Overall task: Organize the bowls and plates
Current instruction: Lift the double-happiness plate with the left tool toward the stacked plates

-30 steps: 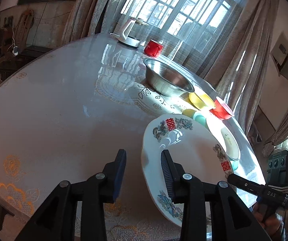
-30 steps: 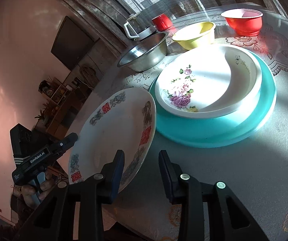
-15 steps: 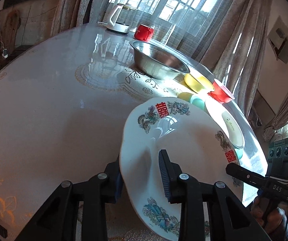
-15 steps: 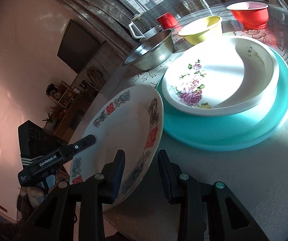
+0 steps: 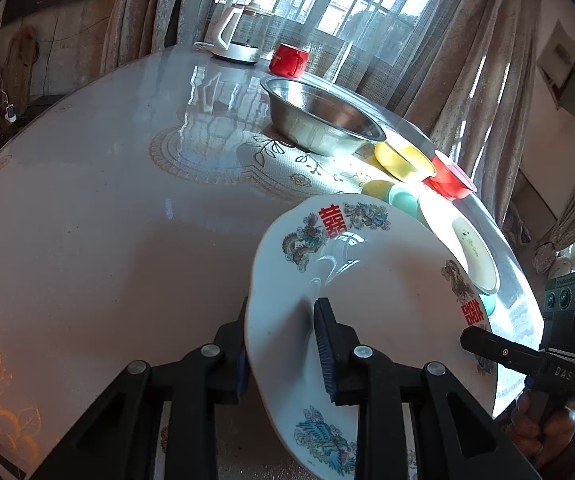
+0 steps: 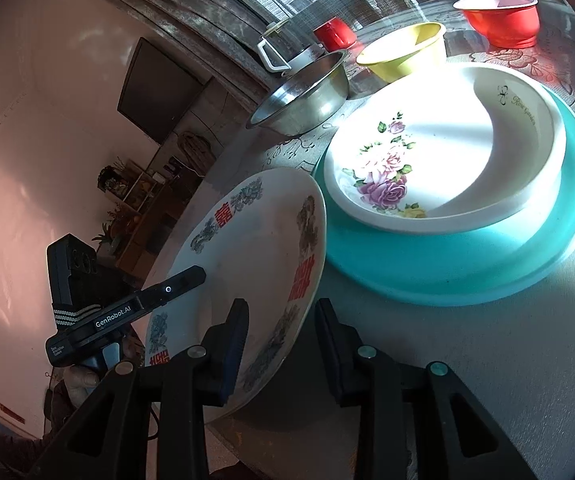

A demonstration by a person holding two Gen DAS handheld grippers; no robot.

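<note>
A white plate with dragon pictures and red characters [image 5: 371,292] is tilted, raised off the table. My left gripper [image 5: 283,344] straddles its near rim, one finger under and one over, jaws still a little apart. My right gripper [image 6: 281,344] straddles the opposite rim [image 6: 287,320], also open. A white rose plate [image 6: 439,160] sits on a teal plate [image 6: 467,264] just right of it. A steel bowl [image 5: 319,120], a yellow bowl [image 6: 407,52] and a red bowl [image 6: 499,16] stand behind.
A white kettle [image 5: 235,36] and a red mug [image 5: 289,60] stand at the far edge by the curtained window. The round table [image 5: 87,208] has a glass top over a patterned cloth. The table's near edge [image 6: 487,420] is close to my right gripper.
My left gripper slid forward so the plate's rim came between its fingers, and the plate tilted up. My right gripper moved its fingers around the plate's other rim.
</note>
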